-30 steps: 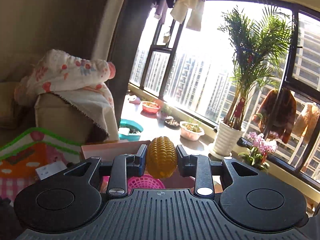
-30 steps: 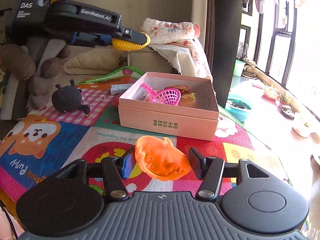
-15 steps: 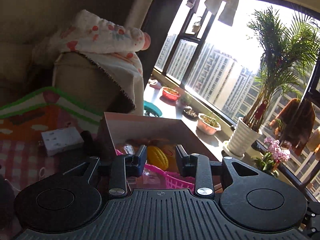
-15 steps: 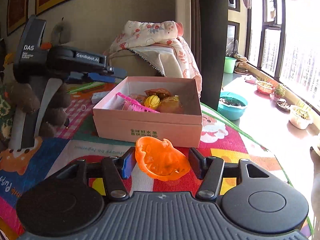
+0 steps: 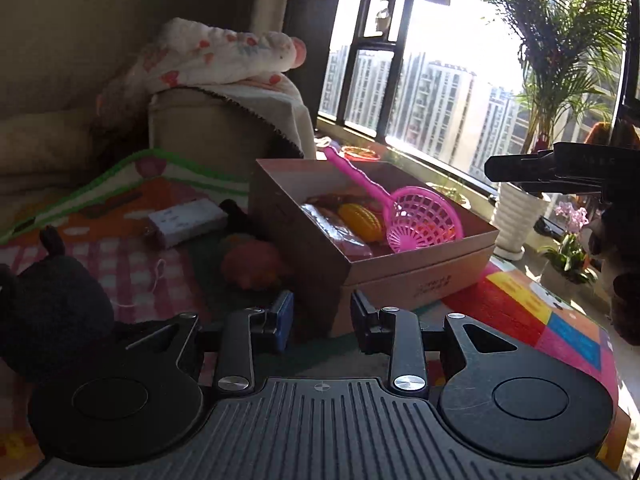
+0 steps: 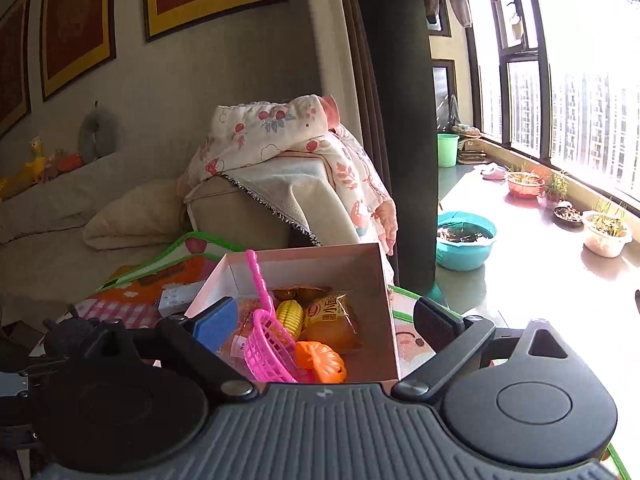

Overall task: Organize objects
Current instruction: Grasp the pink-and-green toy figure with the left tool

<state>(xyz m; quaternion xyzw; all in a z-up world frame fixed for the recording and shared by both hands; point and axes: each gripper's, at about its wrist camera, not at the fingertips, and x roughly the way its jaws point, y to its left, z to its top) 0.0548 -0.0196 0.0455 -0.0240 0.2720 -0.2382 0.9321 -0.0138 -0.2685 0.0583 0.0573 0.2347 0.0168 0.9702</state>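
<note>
Right gripper [image 6: 326,318] fingers spread wide, empty, directly over pink box [image 6: 390,312] at frame center. Box contents: orange shell toy [image 6: 322,362] lower center, pink scoop [image 6: 268,344] touching it, corn [image 6: 290,316], snack packet [image 6: 332,314]. Left gripper [image 5: 322,318] parted, empty, low near box corner; black plush [image 5: 48,308] at left edge.

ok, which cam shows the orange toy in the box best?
Right wrist view: the orange toy lies in plain sight at the pink box's near edge, beside the pink scoop. The left wrist view shows the box but not the toy.
</note>
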